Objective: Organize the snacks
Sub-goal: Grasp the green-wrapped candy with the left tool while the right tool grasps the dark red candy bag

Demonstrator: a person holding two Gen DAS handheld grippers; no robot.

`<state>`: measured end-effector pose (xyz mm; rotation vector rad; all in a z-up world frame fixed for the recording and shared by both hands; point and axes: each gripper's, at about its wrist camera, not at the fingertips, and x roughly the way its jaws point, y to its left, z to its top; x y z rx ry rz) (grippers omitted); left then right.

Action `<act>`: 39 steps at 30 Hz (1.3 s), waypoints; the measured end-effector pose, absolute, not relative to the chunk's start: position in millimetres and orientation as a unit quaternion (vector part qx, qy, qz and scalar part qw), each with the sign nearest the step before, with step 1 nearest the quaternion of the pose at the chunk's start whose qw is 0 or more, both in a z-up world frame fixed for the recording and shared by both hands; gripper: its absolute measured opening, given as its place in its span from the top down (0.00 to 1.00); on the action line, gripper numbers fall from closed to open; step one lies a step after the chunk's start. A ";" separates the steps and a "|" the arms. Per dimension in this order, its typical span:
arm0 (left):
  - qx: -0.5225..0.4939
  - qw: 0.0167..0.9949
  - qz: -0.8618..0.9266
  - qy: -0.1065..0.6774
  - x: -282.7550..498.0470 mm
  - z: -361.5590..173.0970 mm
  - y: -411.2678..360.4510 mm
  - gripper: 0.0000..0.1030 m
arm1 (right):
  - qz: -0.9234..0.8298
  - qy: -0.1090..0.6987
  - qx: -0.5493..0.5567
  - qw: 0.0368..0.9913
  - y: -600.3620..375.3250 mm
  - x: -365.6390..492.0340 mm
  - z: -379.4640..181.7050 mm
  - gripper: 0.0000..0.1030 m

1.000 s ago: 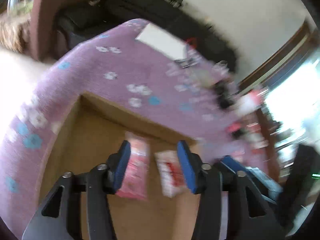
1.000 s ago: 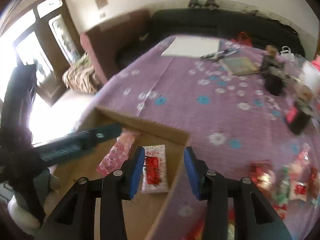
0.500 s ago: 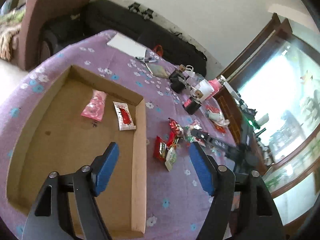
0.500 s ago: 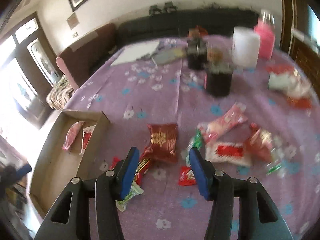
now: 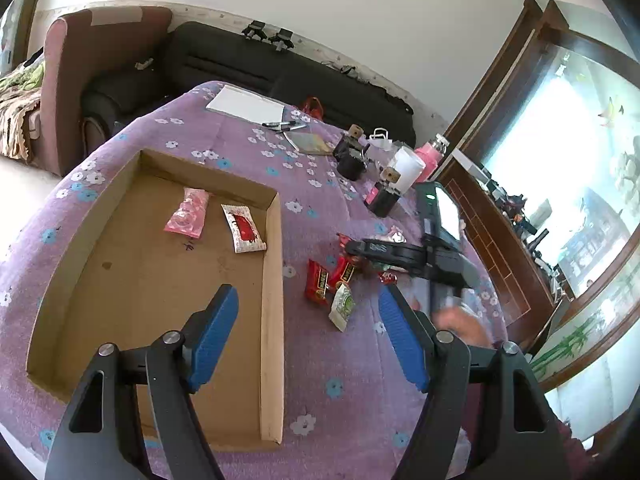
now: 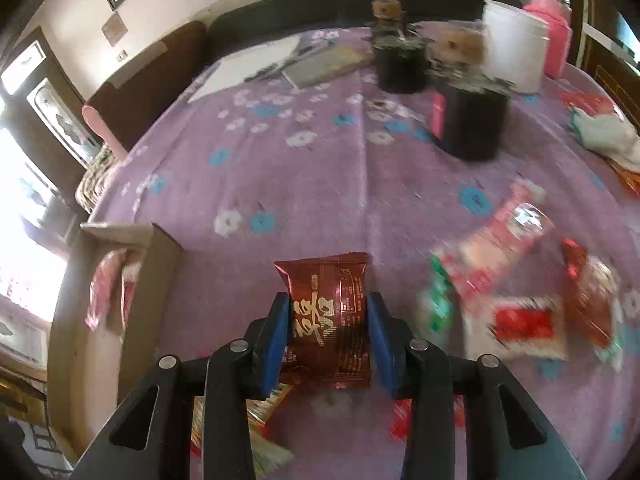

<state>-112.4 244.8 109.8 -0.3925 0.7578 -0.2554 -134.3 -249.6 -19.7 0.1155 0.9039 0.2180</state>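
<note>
My right gripper (image 6: 327, 330) jaws just closed across dark-red snack pack (image 6: 326, 312) mid-body: light, crinkly, slippery, judged; left gripper (image 5: 308, 334) wide, empty.

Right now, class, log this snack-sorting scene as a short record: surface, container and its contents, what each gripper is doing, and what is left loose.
surface: purple flowered tablecloth
container: shallow cardboard tray
in tray: pink snack packet; white-and-red sachet
left gripper: open, holding nothing, above the tray's right wall
right gripper: jaws just closing, pads against a dark red snack packet between them
loose snacks: red wrappers and a green-and-white packet on the cloth right of the tray
background: two dark jars, white cup, pink bottle
</note>
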 end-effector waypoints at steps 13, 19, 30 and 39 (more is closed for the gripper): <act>-0.107 0.919 -0.164 0.342 -108.3 109.5 158.7 0.30 | 0.074 0.383 0.043 0.920 -340.1 -259.8 -37.1 0.61; -0.087 0.921 -0.150 0.349 -112.4 98.2 123.0 0.30 | 0.080 0.361 0.087 0.925 -366.5 -261.5 -44.1 0.60; -0.091 0.911 -0.117 0.384 -107.8 76.4 108.2 0.30 | 0.061 0.351 0.044 0.933 -354.1 -266.8 -48.6 0.61; -0.087 0.915 -0.115 0.378 -108.8 75.4 120.6 0.30 | 0.025 0.345 0.056 0.937 -364.6 -267.8 -46.9 0.62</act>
